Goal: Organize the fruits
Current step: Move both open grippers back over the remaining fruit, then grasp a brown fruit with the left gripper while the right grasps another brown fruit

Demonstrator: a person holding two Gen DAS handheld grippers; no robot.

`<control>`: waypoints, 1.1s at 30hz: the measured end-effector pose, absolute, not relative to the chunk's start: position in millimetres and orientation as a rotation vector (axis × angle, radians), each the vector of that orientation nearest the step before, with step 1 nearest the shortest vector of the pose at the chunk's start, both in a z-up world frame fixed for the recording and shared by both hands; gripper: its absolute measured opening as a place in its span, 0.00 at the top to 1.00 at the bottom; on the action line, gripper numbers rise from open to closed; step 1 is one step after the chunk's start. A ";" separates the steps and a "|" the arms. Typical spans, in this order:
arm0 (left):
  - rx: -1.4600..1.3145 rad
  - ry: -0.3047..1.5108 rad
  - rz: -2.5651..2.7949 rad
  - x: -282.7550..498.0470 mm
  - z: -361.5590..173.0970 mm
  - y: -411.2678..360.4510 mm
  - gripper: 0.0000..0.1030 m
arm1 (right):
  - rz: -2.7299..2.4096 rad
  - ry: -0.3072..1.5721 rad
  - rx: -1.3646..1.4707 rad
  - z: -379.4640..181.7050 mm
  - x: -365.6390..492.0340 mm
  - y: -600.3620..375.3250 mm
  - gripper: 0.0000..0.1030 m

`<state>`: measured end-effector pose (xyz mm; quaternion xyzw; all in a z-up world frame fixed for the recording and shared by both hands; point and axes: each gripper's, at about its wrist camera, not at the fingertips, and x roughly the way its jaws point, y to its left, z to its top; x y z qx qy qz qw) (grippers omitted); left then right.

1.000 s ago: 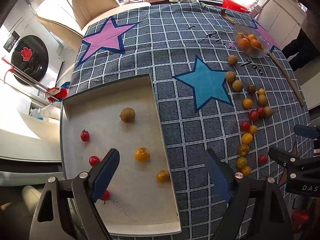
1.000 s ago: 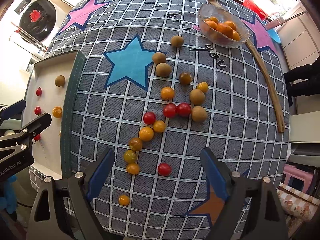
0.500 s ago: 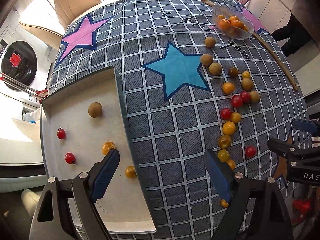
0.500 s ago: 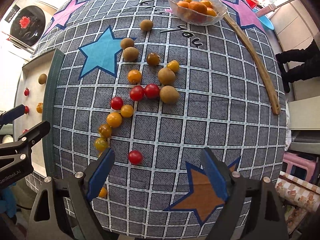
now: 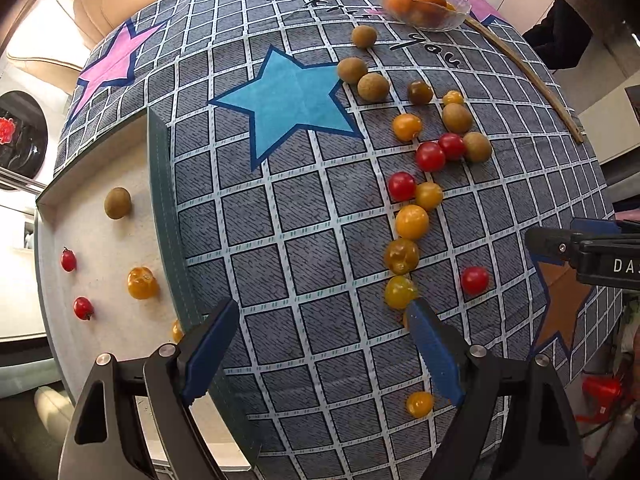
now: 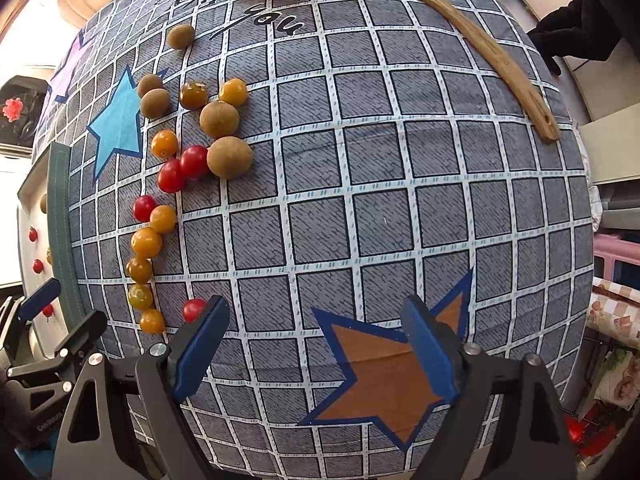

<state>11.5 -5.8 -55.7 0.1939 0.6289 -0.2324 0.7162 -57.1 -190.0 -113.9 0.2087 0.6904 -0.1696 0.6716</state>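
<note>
Several red and yellow cherry tomatoes (image 5: 411, 222) and brown longans (image 5: 373, 86) lie in a loose line on the checked tablecloth; the same line shows in the right wrist view (image 6: 146, 242). A white tray (image 5: 100, 168) at the left holds a longan (image 5: 117, 202), two red tomatoes and yellow tomatoes. My left gripper (image 5: 324, 344) is open and empty over the cloth between the tray and the fruit line. My right gripper (image 6: 316, 340) is open and empty, right of the fruit, above an orange star.
A glass bowl of oranges (image 5: 420, 2) stands at the far side. A long wooden stick (image 6: 480, 48) lies along the right. The table edge curves away at front and right. A beige chair (image 5: 100, 12) stands at the far left.
Both grippers have moved right and closer to the table. The left one left the tray for the cloth beside the fruit line. The right one passed right of the fruit. Both stayed open.
</note>
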 end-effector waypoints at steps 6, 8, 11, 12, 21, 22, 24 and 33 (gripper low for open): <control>0.379 1.349 -0.471 44.9 -49.5 -18.4 0.16 | -0.347 1.516 0.471 -112.7 -34.9 -201.6 0.13; 0.361 1.335 -0.463 60.1 -49.1 -24.1 0.16 | -0.335 1.505 0.456 -112.5 -29.7 -202.4 0.13; 0.353 1.330 -0.466 81.8 -54.8 -36.2 0.16 | -0.313 1.495 0.427 -113.4 -19.7 -203.3 0.13; 0.355 1.329 -0.470 86.8 -57.5 -41.7 0.16 | -0.303 1.492 0.424 -114.5 -16.2 -202.2 0.14; 0.341 1.347 -0.521 113.8 -78.0 -84.7 0.16 | -0.216 1.471 0.377 -133.3 21.2 -179.4 0.38; 0.343 1.348 -0.520 115.6 -80.0 -88.4 0.16 | -0.211 1.467 0.376 -136.6 18.0 -178.5 0.38; 0.343 1.354 -0.520 116.4 -83.7 -93.4 0.16 | -0.198 1.461 0.380 -141.3 18.3 -176.5 0.38; 0.343 1.379 -0.534 121.9 -90.0 -115.1 0.45 | -0.160 1.420 0.378 -145.3 45.1 -175.7 0.56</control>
